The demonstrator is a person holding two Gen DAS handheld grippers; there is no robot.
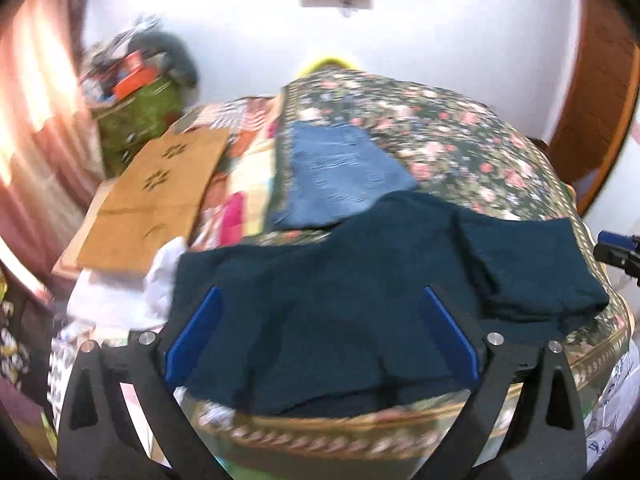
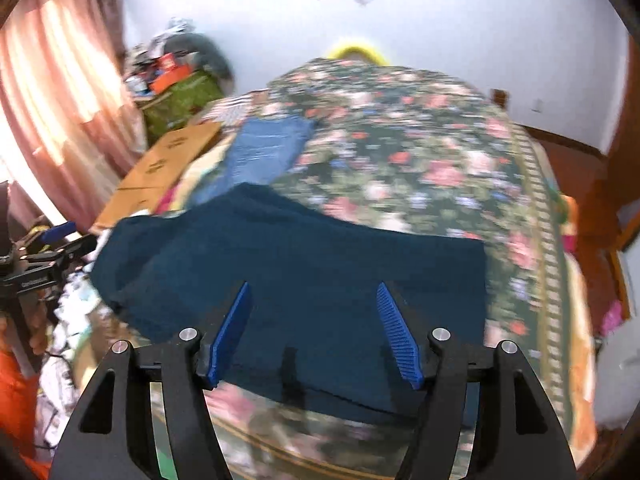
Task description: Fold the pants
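Dark navy pants [image 1: 320, 300] lie folded across the near end of a bed with a floral cover [image 1: 460, 136]; one end is doubled over into a thicker stack at the right [image 1: 532, 264]. My left gripper [image 1: 320, 292] hovers above them, its blue pads spread wide with nothing between. In the right wrist view the same pants [image 2: 320, 256] spread below my right gripper [image 2: 314, 286], whose jaws stand apart and hold nothing. The left gripper [image 2: 60, 240] shows at that view's left edge, and the right gripper's tip [image 1: 616, 246] at the other view's right edge.
Folded light blue jeans [image 1: 336, 176] lie farther up the bed. A flat cardboard sheet [image 1: 152, 196] rests at the left, with white cloth [image 1: 132, 292] below it. A cluttered green-covered stand [image 1: 136, 112] and pink curtains [image 1: 36, 120] fill the left; a wooden door [image 1: 592, 120] stands at the right.
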